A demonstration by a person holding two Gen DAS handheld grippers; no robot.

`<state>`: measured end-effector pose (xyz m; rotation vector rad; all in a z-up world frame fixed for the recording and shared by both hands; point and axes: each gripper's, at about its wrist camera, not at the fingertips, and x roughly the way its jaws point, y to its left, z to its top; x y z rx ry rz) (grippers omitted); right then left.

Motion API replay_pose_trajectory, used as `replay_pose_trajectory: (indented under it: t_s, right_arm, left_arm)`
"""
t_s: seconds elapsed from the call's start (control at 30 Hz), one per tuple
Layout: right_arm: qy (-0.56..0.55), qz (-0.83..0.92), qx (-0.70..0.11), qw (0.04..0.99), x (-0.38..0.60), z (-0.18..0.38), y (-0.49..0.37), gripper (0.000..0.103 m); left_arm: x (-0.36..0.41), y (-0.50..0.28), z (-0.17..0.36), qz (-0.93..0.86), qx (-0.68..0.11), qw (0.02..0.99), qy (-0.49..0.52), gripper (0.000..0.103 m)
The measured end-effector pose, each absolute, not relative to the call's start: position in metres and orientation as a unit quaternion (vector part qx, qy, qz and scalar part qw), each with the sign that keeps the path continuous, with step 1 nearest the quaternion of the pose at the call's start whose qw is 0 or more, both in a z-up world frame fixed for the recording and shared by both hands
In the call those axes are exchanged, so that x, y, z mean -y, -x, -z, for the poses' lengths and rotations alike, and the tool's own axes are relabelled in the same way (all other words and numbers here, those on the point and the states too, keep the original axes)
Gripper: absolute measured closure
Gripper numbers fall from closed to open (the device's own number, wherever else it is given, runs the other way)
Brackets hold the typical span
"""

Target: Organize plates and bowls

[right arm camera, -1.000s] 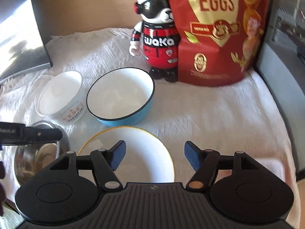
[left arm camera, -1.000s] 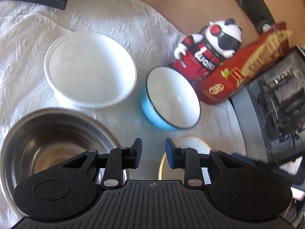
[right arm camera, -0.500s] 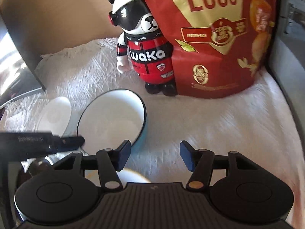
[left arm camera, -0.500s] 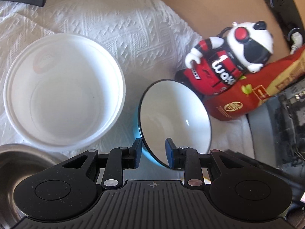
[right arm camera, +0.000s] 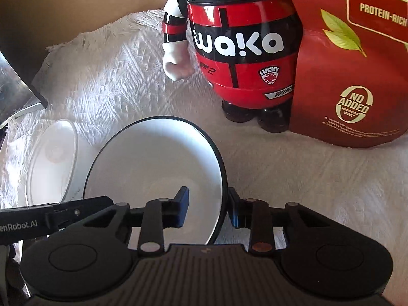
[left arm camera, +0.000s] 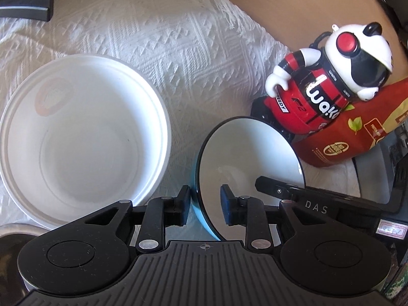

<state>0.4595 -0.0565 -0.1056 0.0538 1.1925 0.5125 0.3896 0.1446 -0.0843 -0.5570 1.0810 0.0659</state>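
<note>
I am looking down the left gripper [left arm camera: 205, 202]: its fingers are standing a little apart, straddling the nine o'clock rim of the blue bowl [left arm camera: 248, 163], one pad outside the wall and one inside; whether the pads are actually pressing on it I cannot tell. At ten o'clock from that bowl the white bowl [left arm camera: 81, 140] is sitting just beside it on the white cloth [left arm camera: 163, 38] covering the desk. A steel bowl [left arm camera: 10, 239] is peeking in at the lower left corner.

Through the right gripper [right arm camera: 207, 207] I am seeing its fingers having just been closing, now bracketing the bowl's three o'clock rim, apparently pinching it. The panda figure [right arm camera: 237, 51] and the red pouch [right arm camera: 357, 63] are standing at one o'clock, touching each other.
</note>
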Motion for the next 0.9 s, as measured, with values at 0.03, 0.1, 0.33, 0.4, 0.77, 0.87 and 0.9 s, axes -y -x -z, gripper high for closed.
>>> replay_pose_trajectory:
  t_s: [0.03,0.1,0.33,0.4,0.77,0.87,0.9]
  right_arm:
    - [-0.027,-0.241,-0.555,0.796,0.057,0.105,-0.459,0.071]
    - [-0.03,-0.245,-0.552,0.796,0.06,0.104,-0.458,0.071]
    - [-0.026,-0.223,-0.533,0.816,0.079,0.089,-0.453,0.071]
    - [-0.035,-0.212,-0.536,0.817,0.089,0.089,-0.452,0.071]
    - [-0.063,-0.189,-0.544,0.815,0.109,0.089,-0.449,0.071]
    - [-0.069,-0.186,-0.556,0.807,0.107,0.098,-0.453,0.071]
    - [-0.073,-0.187,-0.562,0.803,0.106,0.102,-0.455,0.071]
  left_arm:
    - [-0.143,-0.39,0.084,-0.029,-0.509,0.821,0.257,0.074]
    - [-0.139,-0.39,0.082,-0.025,-0.511,0.824,0.245,0.071]
    - [-0.115,-0.398,0.081,0.007,-0.516,0.827,0.221,0.07]
    - [-0.109,-0.403,0.082,0.018,-0.516,0.829,0.214,0.069]
    - [-0.11,-0.426,0.099,0.037,-0.521,0.824,0.218,0.071]
    - [-0.108,-0.433,0.107,0.039,-0.526,0.82,0.221,0.071]
    - [-0.107,-0.435,0.11,0.042,-0.526,0.82,0.222,0.072]
